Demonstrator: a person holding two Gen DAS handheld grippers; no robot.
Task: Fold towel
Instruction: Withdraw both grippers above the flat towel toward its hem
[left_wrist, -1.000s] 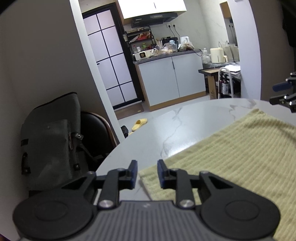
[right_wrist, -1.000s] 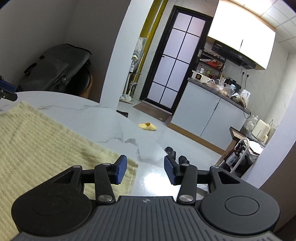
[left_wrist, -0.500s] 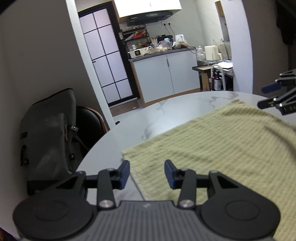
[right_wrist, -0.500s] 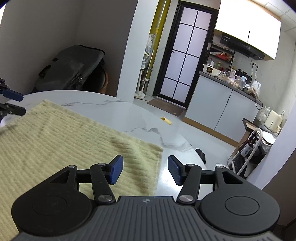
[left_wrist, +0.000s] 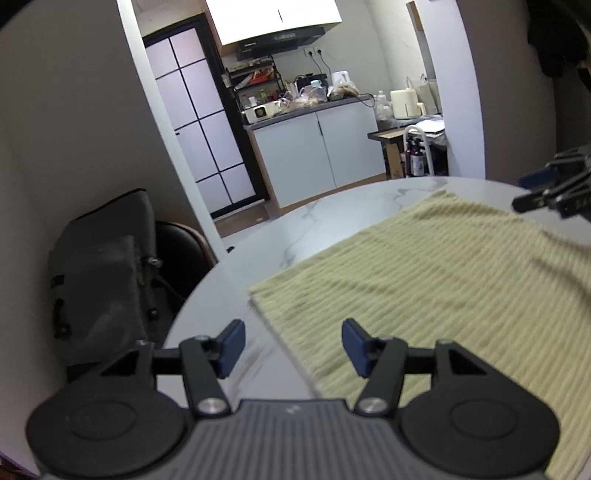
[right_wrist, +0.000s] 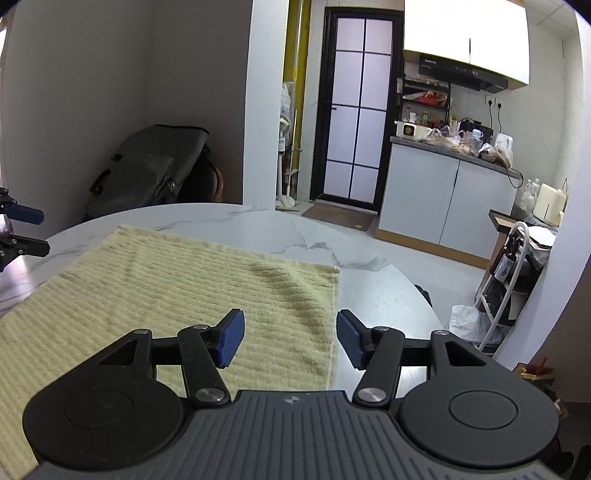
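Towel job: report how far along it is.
Done: the yellow towel lies spread flat on the marble table; no finished fold is clearly visible. In hand: nothing. The left gripper and right gripper are open, jaws just widened, each straddling a side edge without gripping it. Left: grasp the edges, fold the towel over, release.

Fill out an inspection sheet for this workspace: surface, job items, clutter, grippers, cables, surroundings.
Surface: round white marble-look table, bare around the towel.
Job items: pale yellow ribbed towel lying flat.
Clutter: nothing seen on the table.
Grippers: left gripper and right gripper open, jaws just widened, each over a towel side edge, nothing clamped.
Cables: black cable hanging off the kitchen counter.
Surroundings: grey backpack on a chair; white kitchen cabinet; black-framed glass door.
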